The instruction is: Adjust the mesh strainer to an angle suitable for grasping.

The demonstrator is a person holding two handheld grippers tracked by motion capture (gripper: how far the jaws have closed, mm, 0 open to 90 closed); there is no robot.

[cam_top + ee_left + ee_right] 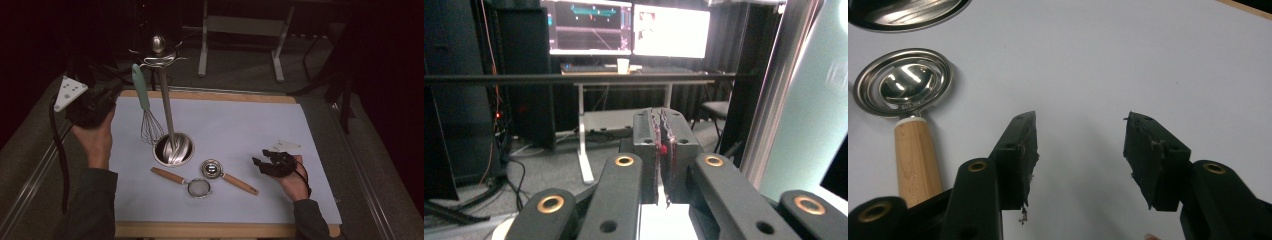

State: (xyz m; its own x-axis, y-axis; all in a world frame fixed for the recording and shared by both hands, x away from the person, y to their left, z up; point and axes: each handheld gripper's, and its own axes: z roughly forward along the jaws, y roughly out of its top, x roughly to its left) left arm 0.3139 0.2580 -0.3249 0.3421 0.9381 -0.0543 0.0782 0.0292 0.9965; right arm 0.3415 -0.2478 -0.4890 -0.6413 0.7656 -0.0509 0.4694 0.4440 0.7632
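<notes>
Right claw (1080, 160) wide open, empty, left claw (663, 150) nearly closed

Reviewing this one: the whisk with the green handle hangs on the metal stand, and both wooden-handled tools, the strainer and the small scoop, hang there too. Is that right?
Not quite. The whisk does hang on the stand, but the strainer and the scoop lie flat on the white mat in front of the stand's base, as the high view shows. The right gripper view also shows the scoop lying on the mat.

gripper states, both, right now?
Left gripper: jaws all but shut, nothing between them, raised beside the utensil stand.
Right gripper: open, empty, low over the white mat near the wooden-handled scoop.
</notes>
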